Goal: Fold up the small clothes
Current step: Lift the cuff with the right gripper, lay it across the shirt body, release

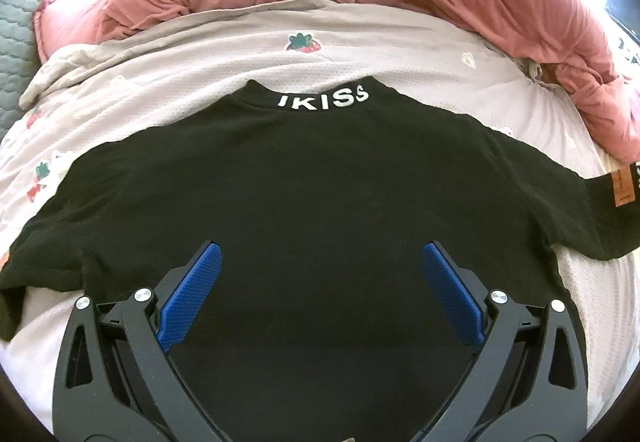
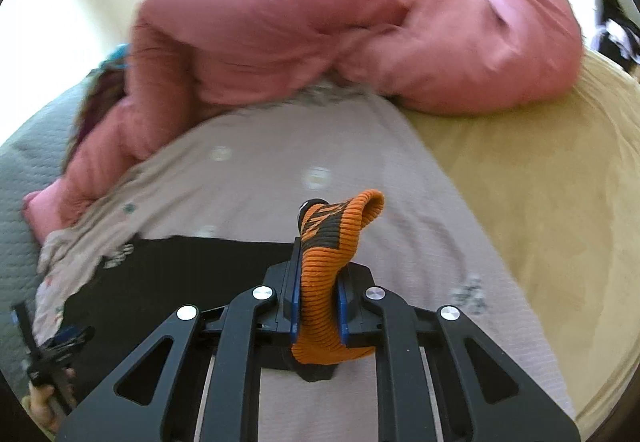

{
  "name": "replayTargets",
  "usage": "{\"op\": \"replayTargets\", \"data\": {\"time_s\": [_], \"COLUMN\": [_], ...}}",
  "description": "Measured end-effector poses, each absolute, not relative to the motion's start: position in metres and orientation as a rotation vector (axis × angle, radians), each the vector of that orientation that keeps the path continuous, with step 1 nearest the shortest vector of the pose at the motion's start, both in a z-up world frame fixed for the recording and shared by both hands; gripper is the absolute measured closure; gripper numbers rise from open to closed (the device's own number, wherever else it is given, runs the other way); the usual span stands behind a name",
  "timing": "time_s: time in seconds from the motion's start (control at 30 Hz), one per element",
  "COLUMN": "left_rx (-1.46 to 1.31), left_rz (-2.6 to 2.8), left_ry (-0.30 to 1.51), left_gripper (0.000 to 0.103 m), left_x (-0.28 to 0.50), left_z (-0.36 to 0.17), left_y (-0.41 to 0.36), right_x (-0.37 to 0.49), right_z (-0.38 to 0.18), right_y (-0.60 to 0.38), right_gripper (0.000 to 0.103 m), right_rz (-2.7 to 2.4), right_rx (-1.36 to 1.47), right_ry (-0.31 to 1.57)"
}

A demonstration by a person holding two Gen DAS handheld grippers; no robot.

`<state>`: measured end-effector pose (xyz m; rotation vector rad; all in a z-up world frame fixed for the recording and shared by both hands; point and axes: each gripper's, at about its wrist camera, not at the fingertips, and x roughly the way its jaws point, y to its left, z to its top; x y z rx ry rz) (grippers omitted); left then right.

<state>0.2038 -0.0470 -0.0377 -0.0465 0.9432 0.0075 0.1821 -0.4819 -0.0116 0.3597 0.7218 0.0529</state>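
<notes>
Sleeve cuff pinched above the black T-shirt

The right gripper clamps the orange ribbed cuff beside the black T-shirt, which lies flat under the spread left gripper.

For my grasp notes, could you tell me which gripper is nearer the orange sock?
Right. The right gripper is shut on the orange sock; the left gripper hangs open over the black T-shirt.

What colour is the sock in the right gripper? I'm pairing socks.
Orange ribbed knit with dark grey markings; right wrist view.
</notes>
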Motion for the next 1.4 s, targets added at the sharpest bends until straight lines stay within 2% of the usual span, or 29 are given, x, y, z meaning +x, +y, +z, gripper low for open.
{"op": "replayTargets", "data": {"time_s": [0.27,0.57,1.27,1.37,1.4], "left_rx": [-0.062,-0.082,-0.236,-0.251,-0.252], "left_rz": [0.02,0.024,-0.049,-0.071,-0.076], "left_ry": [0.922,0.921,0.944,0.943,0.944], "left_gripper": [0.009,0.009,0.009,0.009,0.009], "left_x": [0.196,0.19,0.185,0.185,0.185], "left_z": [-0.028,-0.032,-0.049,-0.051,-0.052], "left_y": [-0.03,-0.009,0.017,0.017,0.016], "right_x": [0.195,0.221,0.268,0.272,0.272], "right_z": [0.017,0.025,-0.003,-0.01,-0.011], "right_y": [-0.403,-0.314,-0.166,-0.153,-0.15], "right_gripper": [0.091,0.091,0.091,0.083,0.077], "right_rz": [0.256,0.417,0.609,0.628,0.638], "right_rx": [0.343,0.309,0.264,0.273,0.277], "right_ry": [0.706,0.738,0.857,0.881,0.885]}}
